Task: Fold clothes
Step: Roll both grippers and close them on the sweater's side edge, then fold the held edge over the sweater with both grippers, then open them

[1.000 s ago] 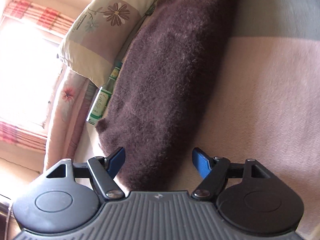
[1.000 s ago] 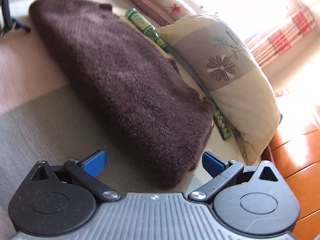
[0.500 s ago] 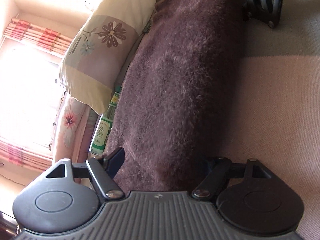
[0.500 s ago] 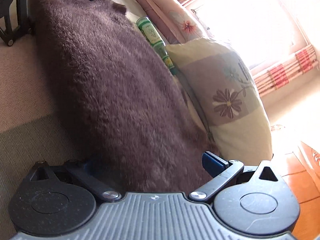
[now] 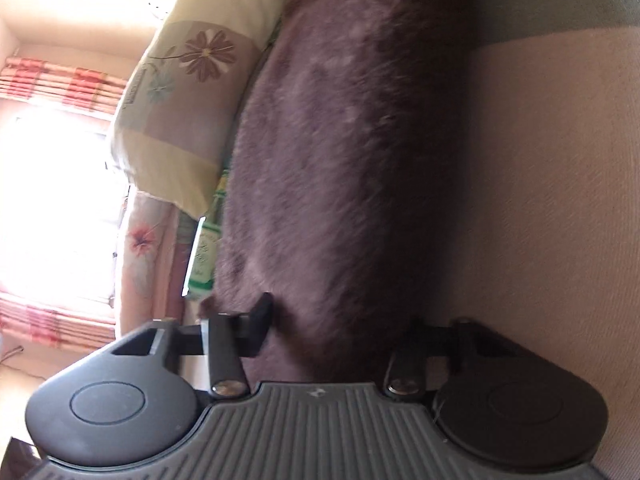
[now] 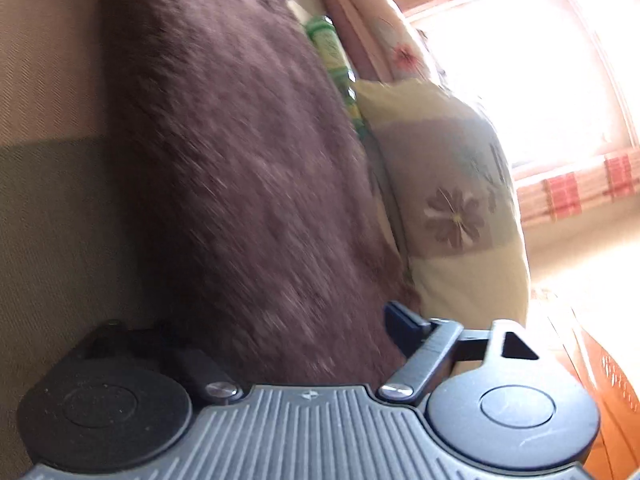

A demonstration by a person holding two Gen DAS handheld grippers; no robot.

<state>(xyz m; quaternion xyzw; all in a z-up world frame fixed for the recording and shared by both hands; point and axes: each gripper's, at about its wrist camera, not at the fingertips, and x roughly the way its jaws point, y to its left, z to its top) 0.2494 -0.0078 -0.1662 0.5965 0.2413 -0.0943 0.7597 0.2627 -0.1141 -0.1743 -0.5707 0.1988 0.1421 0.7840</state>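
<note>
Fabric fills the middle of both wrist views: a fuzzy brown garment (image 5: 352, 160) lies stretched along a bed (image 5: 552, 200) with a beige and grey-green cover, its far long edge running beside a floral pillow (image 5: 188, 92) and a green bottle (image 5: 204, 256) that is tucked against it.

The left gripper (image 5: 340, 336) sits at one end of the garment and its jaws have just been closing with the pile between them; the visible finger (image 5: 262, 316) presses into the fur, so it looks clamped on the garment's edge. The right gripper (image 6: 264, 340) is at the opposite end, its jaws also just closing around the cloth; the right finger (image 6: 404, 326) touches the fur, while the other is buried in shadow, so a firm pinch seems likely but is not certain.

The step in hand appears to be taking both ends for a fold. To do it well, both grippers should catch the full thickness of the edge, not only loose pile. They should lift together, keeping the cloth taut between them, then carry the near edge over evenly. The bottle lies close enough to be dragged, so the lift should clear it.
</note>
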